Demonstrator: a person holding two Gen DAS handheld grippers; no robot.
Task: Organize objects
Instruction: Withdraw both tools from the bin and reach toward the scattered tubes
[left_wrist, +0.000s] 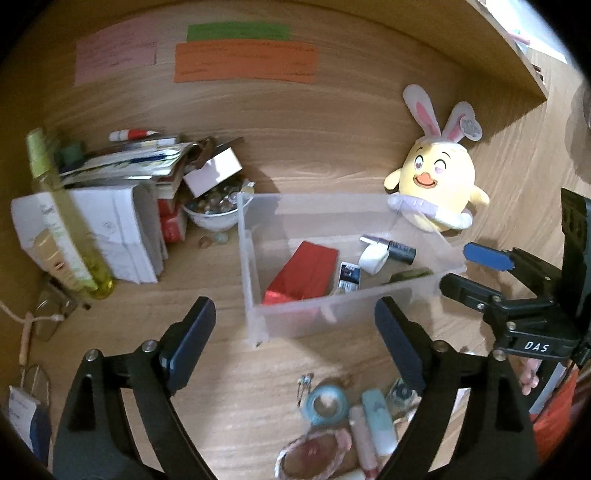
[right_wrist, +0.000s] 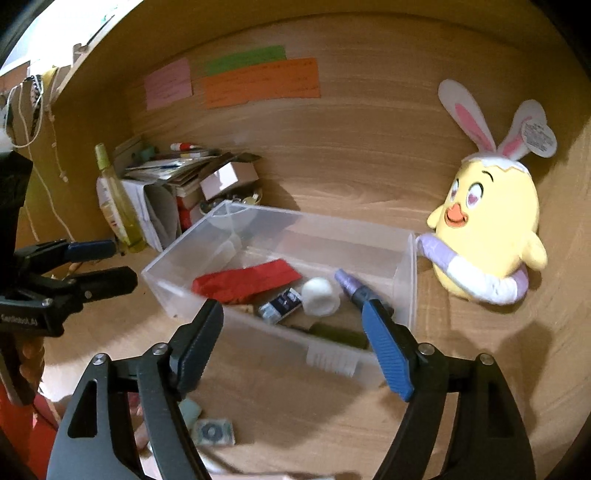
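Wooden desk surface and a wooden back panel with coloured paper notes frame the scene. A clear plastic box is seen straight ahead of both pairs of jaws, just beyond their tips. Inside it lie a red packet, a small dark blue pack, a white roll, a dark tube and a dark green item.

The left gripper is held spread wide with nothing between its fingers. The right gripper is likewise released and empty, and is seen from the left camera just to the right of the box.

Below the left jaws, nearer the person, loose things are left on the desk: a blue tape roll, a pale green tube, a pinkish tube and a woven pouch. Beyond the box to the right, a yellow plush chick leans against the panel. To the left of the left jaws stand a bowl of beads, a stack of papers and a green bottle.

The step in hand is judged to be the gap between placements, with several items already boxed. The next move would call for one gripper to be lowered back over a loose item, aligned across its narrow side and closed.
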